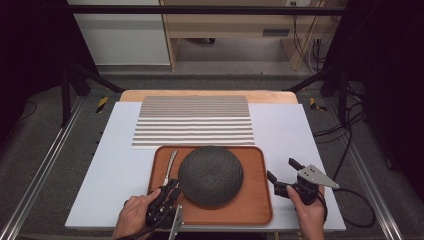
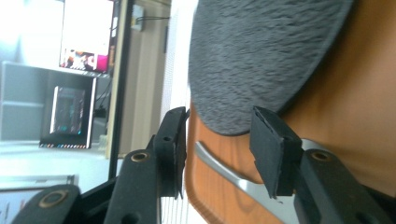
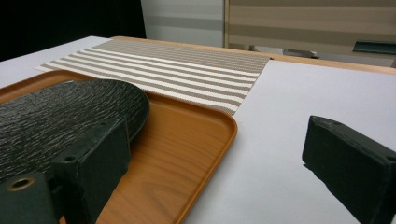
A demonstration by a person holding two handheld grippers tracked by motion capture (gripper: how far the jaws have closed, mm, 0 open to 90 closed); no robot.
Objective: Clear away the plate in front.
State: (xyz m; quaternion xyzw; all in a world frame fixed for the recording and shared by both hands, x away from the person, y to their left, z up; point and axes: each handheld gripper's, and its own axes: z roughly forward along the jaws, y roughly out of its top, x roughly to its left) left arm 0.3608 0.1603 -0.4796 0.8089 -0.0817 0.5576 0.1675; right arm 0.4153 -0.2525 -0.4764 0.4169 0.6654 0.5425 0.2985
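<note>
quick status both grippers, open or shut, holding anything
left gripper: open, jaws astride the spoon handle, not pressing it
right gripper: open, holding nothing

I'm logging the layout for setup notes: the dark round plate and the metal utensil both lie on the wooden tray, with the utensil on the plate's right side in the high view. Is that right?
Not quite. The metal utensil lies on the left side of the dark round plate, not the right, as the high view shows. Both do lie on the wooden tray.
</note>
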